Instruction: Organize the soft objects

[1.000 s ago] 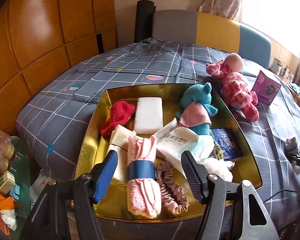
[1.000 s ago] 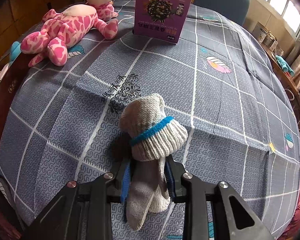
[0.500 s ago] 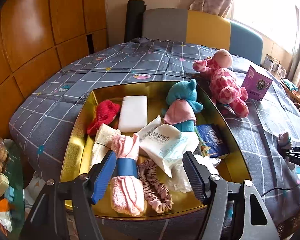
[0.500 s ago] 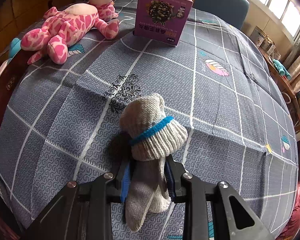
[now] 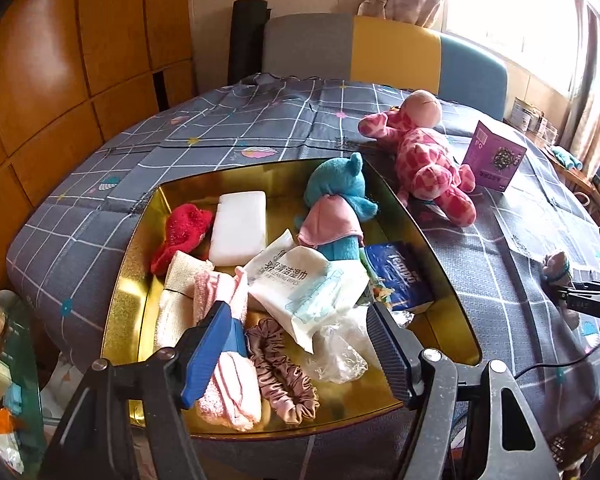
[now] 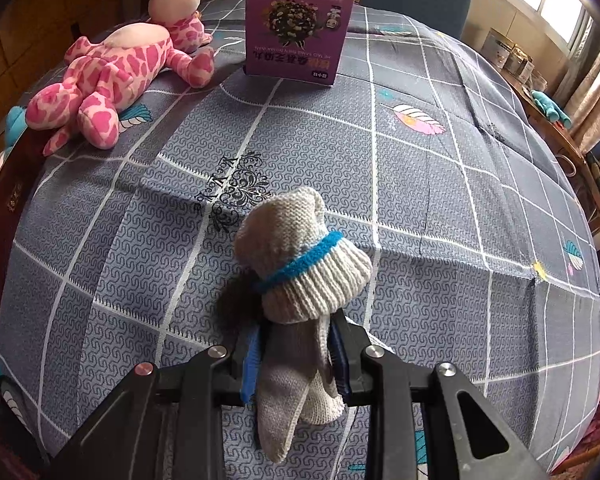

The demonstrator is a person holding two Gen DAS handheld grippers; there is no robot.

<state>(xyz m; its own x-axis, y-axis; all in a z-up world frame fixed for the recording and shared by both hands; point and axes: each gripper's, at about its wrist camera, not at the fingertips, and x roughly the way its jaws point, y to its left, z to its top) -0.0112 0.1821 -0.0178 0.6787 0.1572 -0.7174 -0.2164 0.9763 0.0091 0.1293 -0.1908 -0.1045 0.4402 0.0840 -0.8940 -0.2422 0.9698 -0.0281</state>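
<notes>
While several soft things are already lying in the gold tray (image 5: 128,280), the right gripper (image 6: 296,364) is clamping the grey glove (image 6: 296,264) above the tablecloth's (image 6: 440,208) near edge; the left gripper (image 5: 296,344) is hovering spread and empty, and the pink plush (image 5: 428,160) is waiting beside the tray's far corner.

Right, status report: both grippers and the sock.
Right gripper jaws shut on grey knitted sock bundle with blue band, above the grey checked cloth. Left gripper jaws open, empty, over the gold tray. Nothing blocking.
</notes>
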